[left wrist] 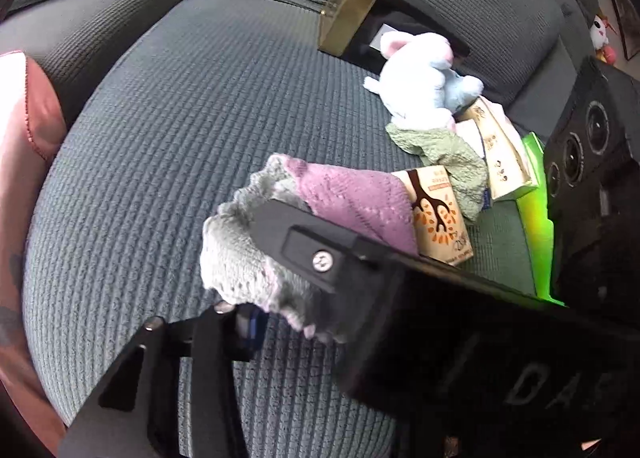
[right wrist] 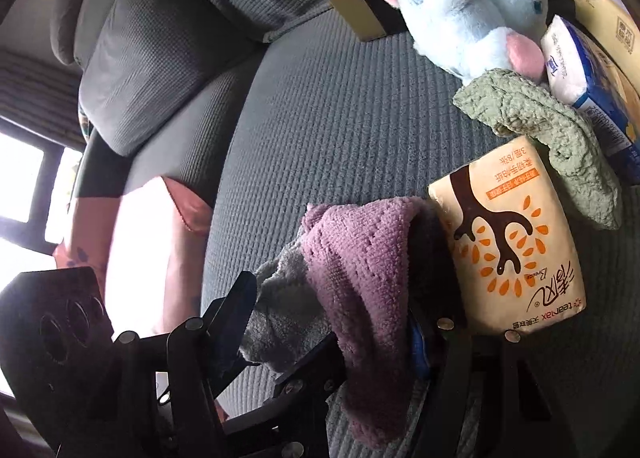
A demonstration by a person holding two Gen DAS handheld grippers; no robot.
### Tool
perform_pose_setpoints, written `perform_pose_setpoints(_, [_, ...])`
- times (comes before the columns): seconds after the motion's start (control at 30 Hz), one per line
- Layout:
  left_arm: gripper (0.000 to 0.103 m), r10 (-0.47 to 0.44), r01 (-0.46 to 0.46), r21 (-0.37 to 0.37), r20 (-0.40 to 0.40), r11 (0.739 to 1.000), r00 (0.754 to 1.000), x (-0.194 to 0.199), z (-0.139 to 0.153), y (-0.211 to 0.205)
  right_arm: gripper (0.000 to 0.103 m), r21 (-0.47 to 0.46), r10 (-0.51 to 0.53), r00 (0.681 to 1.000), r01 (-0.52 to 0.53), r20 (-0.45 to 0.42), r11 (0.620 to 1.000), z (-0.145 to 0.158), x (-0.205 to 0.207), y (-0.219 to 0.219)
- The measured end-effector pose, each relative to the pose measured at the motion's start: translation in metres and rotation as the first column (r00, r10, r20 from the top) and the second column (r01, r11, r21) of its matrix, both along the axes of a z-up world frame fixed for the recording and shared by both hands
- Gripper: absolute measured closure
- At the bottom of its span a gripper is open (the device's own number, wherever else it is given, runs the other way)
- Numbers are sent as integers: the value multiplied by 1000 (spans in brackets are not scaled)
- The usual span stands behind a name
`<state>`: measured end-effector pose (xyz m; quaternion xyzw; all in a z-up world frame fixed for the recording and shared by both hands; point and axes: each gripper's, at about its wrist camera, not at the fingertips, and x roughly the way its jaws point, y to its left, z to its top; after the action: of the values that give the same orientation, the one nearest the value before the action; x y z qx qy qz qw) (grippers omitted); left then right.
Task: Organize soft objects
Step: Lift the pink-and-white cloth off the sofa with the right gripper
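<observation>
A knitted cloth, purple point(left wrist: 352, 197) with a grey end point(left wrist: 232, 258), is stretched above the sofa seat point(left wrist: 180, 117). My left gripper point(left wrist: 276, 310) is shut on the grey end. In the right wrist view the same cloth point(right wrist: 360, 258) is bunched across my right gripper point(right wrist: 328, 314), touches both pads and hangs down below; the jaws stand fairly wide and are shut on it. A pale blue plush toy point(left wrist: 424, 73) point(right wrist: 472, 5) lies further back, and a crumpled green cloth point(left wrist: 444, 149) point(right wrist: 560, 125) lies against it.
A cream tissue pack point(right wrist: 508, 250) stands right beside the purple cloth. More tissue packs point(right wrist: 580, 65) and a green item point(left wrist: 536, 209) crowd the right. A gold box point(left wrist: 346, 13) leans at the backrest. A pink cushion point(left wrist: 24, 137) is at the left edge.
</observation>
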<state>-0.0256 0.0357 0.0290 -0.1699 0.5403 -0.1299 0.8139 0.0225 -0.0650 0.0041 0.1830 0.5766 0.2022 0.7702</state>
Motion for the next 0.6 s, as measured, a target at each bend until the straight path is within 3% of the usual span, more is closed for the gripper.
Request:
perform_pose_setpoints(0.13, [76, 2, -2, -14, 18, 1000, 1000, -4, 3, 0, 42, 3, 3, 1000, -3, 9, 1000, 1, -3, 1])
perform_pose_setpoints(0.3, [77, 7, -7, 6, 123, 1000, 992, -16, 23, 2, 45, 63, 38, 999, -39, 21, 997, 14, -9, -1])
perform_pose_setpoints(0.6, [77, 1, 10, -34, 312, 999, 950, -41, 66, -3, 45, 53, 56, 980, -67, 192, 996, 69, -31, -10])
